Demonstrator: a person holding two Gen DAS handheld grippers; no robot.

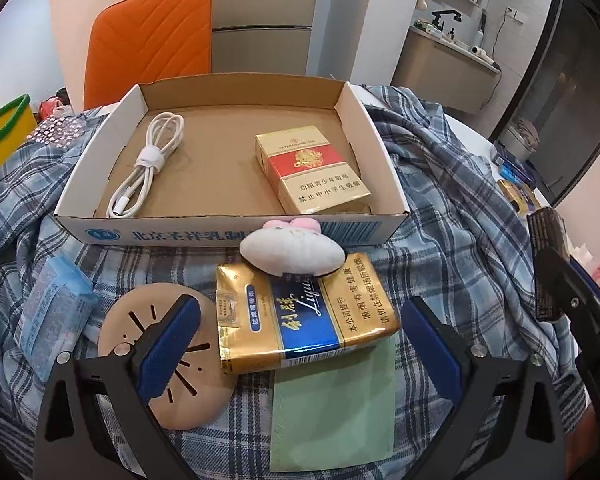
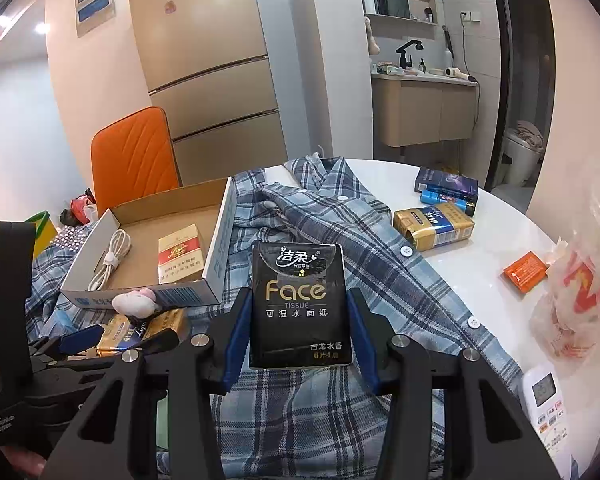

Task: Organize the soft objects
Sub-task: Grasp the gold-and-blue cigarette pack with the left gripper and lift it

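Black Face tissue pack (image 2: 298, 306) held upright between the blue pads of the right gripper (image 2: 298, 340), jaws closed narrow on its two sides, above the plaid shirt (image 2: 352, 236) spread over the white round table (image 2: 452, 276). Seen from the left wrist camera as a dark pack (image 1: 546, 264) at the right edge.

Left gripper (image 1: 300, 340) held with jaws wide, gripping nothing. Between the blue pads (image 1: 168, 344), lying on the shirt (image 1: 452, 208): a gold and blue Liqun cigarette pack (image 1: 304, 312), its near end resting over a pale green cloth (image 1: 336, 412). Small white plush toy with pink ears (image 1: 292, 250) sat on the far end of that pack, touching the front wall of the cardboard box (image 1: 228, 230). Left pad overlapping a tan round disc with slots (image 1: 160, 360); light blue tissue pack (image 1: 54, 312) just beside the disc, toward the left edge.

Inside the box (image 2: 216, 248): a coiled white cable (image 1: 148, 160) on the left, a red and gold cigarette pack (image 1: 312, 168) on the right, well apart.

On the bare table toward the right edge: another gold and blue cigarette pack (image 2: 434, 226), a dark blue box (image 2: 446, 184), an orange packet (image 2: 526, 272), a crumpled plastic bag (image 2: 576, 292), a white remote (image 2: 548, 404). Behind the far edge, an orange chair (image 2: 134, 156), a beige refrigerator (image 2: 216, 80), and a bathroom vanity with black faucet (image 2: 420, 92).
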